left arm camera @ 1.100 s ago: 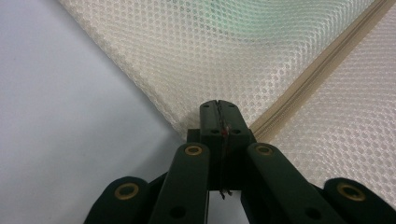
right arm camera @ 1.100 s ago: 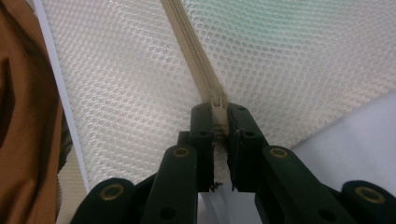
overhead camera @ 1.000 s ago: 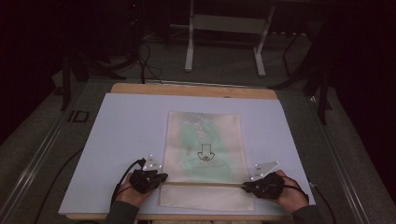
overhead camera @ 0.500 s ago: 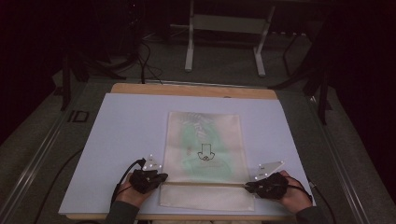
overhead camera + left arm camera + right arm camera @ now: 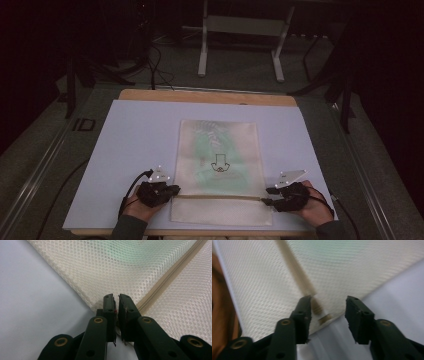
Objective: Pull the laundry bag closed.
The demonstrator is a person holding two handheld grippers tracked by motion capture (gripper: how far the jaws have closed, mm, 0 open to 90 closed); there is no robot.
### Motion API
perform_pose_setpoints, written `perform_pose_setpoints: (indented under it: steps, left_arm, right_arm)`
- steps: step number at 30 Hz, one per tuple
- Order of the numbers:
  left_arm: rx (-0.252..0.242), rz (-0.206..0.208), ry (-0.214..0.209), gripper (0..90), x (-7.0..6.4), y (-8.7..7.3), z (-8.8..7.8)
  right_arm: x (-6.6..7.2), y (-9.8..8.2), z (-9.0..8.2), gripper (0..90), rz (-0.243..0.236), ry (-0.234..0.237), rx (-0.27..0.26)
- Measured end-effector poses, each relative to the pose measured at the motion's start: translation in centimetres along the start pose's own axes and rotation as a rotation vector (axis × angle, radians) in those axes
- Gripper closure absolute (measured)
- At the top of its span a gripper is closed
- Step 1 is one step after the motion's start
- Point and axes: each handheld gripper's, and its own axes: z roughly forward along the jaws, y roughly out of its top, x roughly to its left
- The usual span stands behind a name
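On the pale sheet that covered the table [image 5: 125, 145], a cream mesh bag [image 5: 218, 150] lay flat between the two claws, its far end reaching toward the wooden back edge. A greenish print and a small dark emblem showed through the mesh just beyond the line joining the claws, and a tan zipper band [image 5: 217, 197] ran across the bag from one claw to the other.

At the bag's left side, the left claw [image 5: 172, 190] rested low on the sheet, held from below by the person's left hand [image 5: 136, 206], with its tip at the left end of the zipper band. In the left gripper view, the left claw [image 5: 116, 300] had its jaws almost together, only a thin slit between the pads; they had just been easing apart. The bag's edge [image 5: 82, 298] lay right ahead of the tips, and the zipper band [image 5: 172, 270] ran away from them up to the right. Nothing could be made out between the pads.

At the bag's right side, the right claw [image 5: 266, 196] sat level with the left one, the right hand [image 5: 315, 207] behind it, its tip at the band's right end. In the right gripper view, the right claw [image 5: 328, 306] stood spread wide, its jaws having just been opening. The blurred end of the zipper band [image 5: 297, 277] and a small metal piece [image 5: 325, 318] lay in the gap, nearer one jaw, with neither pad pressing on them.
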Motion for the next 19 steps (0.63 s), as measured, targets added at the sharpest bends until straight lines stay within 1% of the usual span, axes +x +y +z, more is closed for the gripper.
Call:
perform_pose_setpoints:
  steps: [1, 4, 6, 11, 15, 17, 18, 19]
  left_arm:
    - [-0.002, 0.001, 0.001, 83.2, 0.0, 0.0, 0.0]
    - [0.001, 0.008, 0.009, 82.9, -0.1, 0.0, 0.0]
    - [0.000, 0.017, 0.018, 82.5, -0.2, 0.1, -0.1]
    - [0.002, 0.060, 0.057, 81.5, -0.5, 0.2, -0.3]
    - [-0.022, 0.053, 0.094, 80.7, -0.3, 0.2, -0.8]
    - [-0.037, 0.032, 0.131, 79.1, 0.1, 0.0, -1.2]
    - [-0.038, 0.019, 0.172, 77.1, 0.4, -0.1, -1.3]
    - [-0.032, 0.013, 0.229, 74.6, 0.6, -0.2, -1.3]
  right_arm:
    - [-0.1, -0.1, -0.1, 53.5, 0.007, -0.006, -0.010]
    - [-0.4, -0.2, -0.3, 51.6, 0.032, -0.036, -0.014]
    - [-0.6, -0.3, -0.4, 50.8, 0.035, -0.040, -0.019]
    - [-0.9, -0.5, -0.6, 49.9, 0.040, -0.067, -0.036]
    - [-1.5, -1.0, -0.5, 49.1, 0.086, -0.099, -0.040]
    - [-1.9, -1.2, -0.5, 47.5, 0.120, -0.127, -0.039]
    - [-2.2, -1.4, -0.4, 47.1, 0.134, -0.137, -0.042]
    - [-2.4, -1.6, -0.4, 46.4, 0.152, -0.149, -0.045]
